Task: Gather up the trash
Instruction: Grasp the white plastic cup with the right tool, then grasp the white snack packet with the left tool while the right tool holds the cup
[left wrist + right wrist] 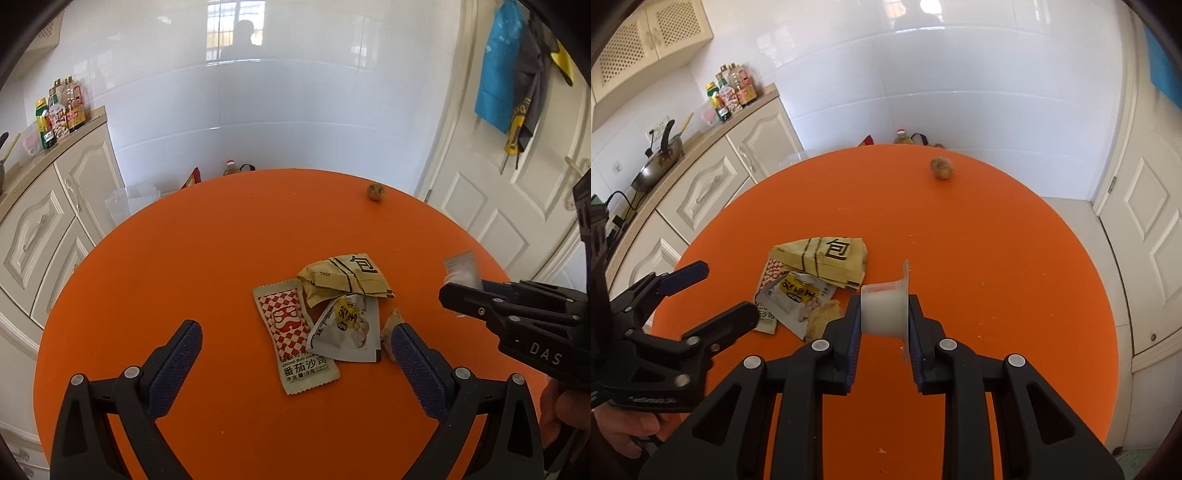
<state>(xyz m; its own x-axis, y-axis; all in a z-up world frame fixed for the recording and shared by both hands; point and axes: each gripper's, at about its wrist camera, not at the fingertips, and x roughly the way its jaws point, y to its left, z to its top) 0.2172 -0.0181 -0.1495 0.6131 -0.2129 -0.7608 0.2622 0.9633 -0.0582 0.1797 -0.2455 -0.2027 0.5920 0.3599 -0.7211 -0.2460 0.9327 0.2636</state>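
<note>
A heap of wrappers lies mid-table on the round orange table (pixel 184 258): a red-and-white checked sachet (pixel 291 332), a yellow packet (pixel 343 277), a white-and-yellow snack bag (pixel 347 328) and a crumpled tan scrap (pixel 389 325). My left gripper (pixel 295 343) hovers over the heap, open wide, its fingers either side of the wrappers. My right gripper (pixel 882 314) is shut on a small translucent plastic cup (pixel 882 310), held on its side just above the table. In the left wrist view the right gripper (pixel 448 291) enters at the right with the cup (pixel 461 269) showing behind it.
A small brown crumpled ball (pixel 942 168) lies near the table's far edge. Cream cabinets (pixel 713 184) with sauce bottles (pixel 731 92) and a wok (pixel 657 162) run along the left. A white door (pixel 517 206) with hanging cloths stands at the right.
</note>
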